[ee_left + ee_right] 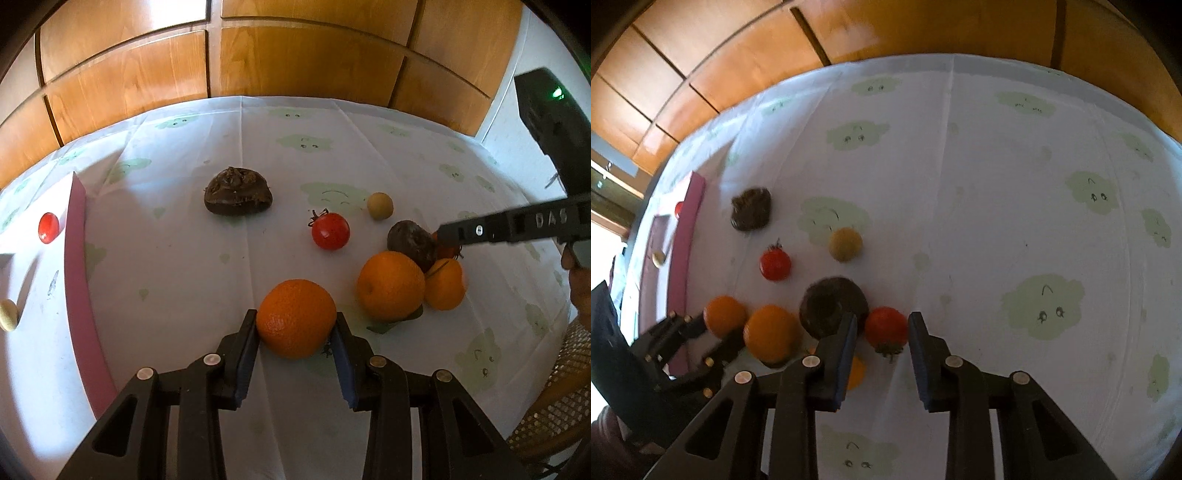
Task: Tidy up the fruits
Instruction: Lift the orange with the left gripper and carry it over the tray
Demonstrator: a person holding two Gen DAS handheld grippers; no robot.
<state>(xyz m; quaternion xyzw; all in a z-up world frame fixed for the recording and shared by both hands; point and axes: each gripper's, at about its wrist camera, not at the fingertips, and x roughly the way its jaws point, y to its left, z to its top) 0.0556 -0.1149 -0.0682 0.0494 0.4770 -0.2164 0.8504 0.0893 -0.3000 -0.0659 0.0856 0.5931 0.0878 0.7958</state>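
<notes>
Right wrist alone shows us a tomato (885,327) between our right gripper's (882,332) open fingers — our left gripper (296,325) clamps an orange (296,317).

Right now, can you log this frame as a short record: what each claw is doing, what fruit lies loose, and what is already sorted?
left claw: fingers against both sides of an orange
right claw: open around a red tomato, not closed
loose on tablecloth: second tomato, two oranges, two dark fruits, small yellow fruit
pink-edged tray: one red tomato, one pale fruit
</notes>
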